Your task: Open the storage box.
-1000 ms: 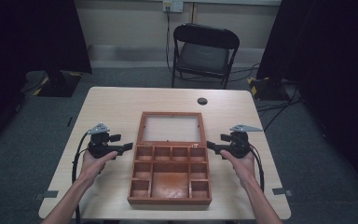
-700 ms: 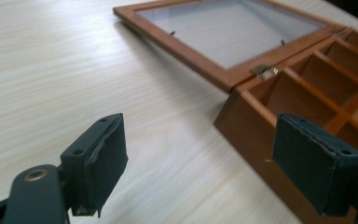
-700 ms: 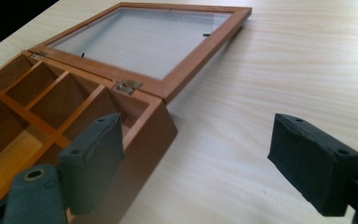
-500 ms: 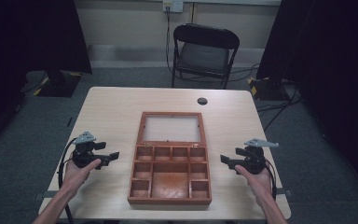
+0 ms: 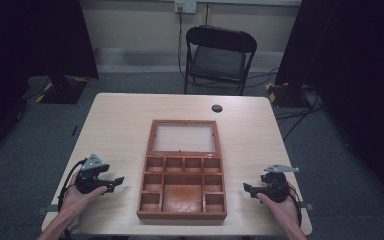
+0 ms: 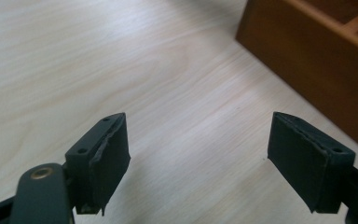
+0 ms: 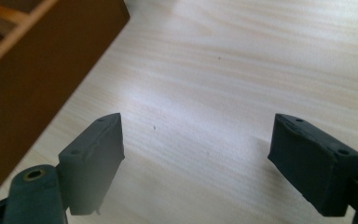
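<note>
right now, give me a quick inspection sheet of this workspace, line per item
surface: light wood table, bare apart from the items below
job's things: open wooden box at table centre, glass-panel lid laid back flat, compartments look empty
clutter: small dark round object near the far edge; what it is, cannot tell
grippers: left gripper and right gripper flank the box, apart from it, jaws open, nothing between them
cables: one trails from each gripper by the wrists; more on the floor to the right
surroundings: black folding chair behind the table, wall outlet, dark curtains both sides, grey carpet
</note>
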Available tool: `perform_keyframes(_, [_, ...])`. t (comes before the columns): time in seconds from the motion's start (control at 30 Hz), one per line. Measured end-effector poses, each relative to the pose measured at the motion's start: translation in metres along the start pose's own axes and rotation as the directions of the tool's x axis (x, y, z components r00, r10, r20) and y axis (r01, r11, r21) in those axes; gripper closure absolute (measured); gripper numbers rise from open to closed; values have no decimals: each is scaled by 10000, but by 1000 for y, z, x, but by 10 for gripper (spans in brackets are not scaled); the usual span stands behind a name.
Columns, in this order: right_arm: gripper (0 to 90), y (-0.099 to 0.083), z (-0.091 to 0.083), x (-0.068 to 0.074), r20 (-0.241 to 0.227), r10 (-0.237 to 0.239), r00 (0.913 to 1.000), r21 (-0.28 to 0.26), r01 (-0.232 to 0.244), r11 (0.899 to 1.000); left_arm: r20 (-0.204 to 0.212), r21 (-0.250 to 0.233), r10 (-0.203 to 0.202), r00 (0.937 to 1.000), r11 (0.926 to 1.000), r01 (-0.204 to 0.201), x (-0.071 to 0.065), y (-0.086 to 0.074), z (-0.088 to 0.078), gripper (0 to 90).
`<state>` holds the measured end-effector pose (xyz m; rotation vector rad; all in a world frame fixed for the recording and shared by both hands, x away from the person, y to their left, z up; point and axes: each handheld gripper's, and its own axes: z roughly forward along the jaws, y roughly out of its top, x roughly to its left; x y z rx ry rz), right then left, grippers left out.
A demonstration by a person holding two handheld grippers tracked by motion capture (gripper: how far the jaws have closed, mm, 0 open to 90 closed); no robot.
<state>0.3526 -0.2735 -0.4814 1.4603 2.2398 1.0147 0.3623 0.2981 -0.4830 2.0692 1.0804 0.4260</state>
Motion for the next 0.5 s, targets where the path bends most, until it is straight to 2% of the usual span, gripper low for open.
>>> perform_keyframes(0.03, [171, -1, 1, 0, 72, -59, 10000, 44, 59, 10000, -194, 67, -103, 9998, 9999, 104, 0, -2, 1, 199])
perform_keyframes(0.1, [168, -4, 2, 0, 338, -170, 9993, 139, 165, 9998, -674, 686, -262, 9974, 9972, 309, 2, -7, 7, 199])
perform_keyframes(0.13, [163, -6, 4, 0, 543, -261, 9982, 308, 245, 9992, -789, 754, -61, 9969, 9971, 121, 3, -9, 8, 196])
perform_keyframes(0.17, [157, -7, 5, -1, 899, -396, 9952, 282, 372, 9989, -684, 627, -95, 9976, 9979, 138, 3, -10, 9, 168])
perform_keyframes(0.2, [156, -7, 5, -1, 1003, -334, 9944, 194, 316, 9993, -742, 554, 27, 9972, 9985, 14, 5, -11, 9, 158])
perform_keyframes(0.27, [153, -10, 7, -3, 1353, -286, 9904, -54, 296, 9995, -779, 116, -70, 9969, 9999, 79, 5, -15, 11, 134])
perform_keyframes(0.33, [106, -14, 10, -5, 1749, -229, 9843, -453, 313, 9985, -797, 155, -36, 9968, 9999, 48, 5, -15, 11, 132])
perform_keyframes(0.5, [92, -15, 12, -3, 1936, -90, 9810, -579, 206, 9981, -905, 186, -55, 9959, 9998, 72, 5, -14, 12, 129])
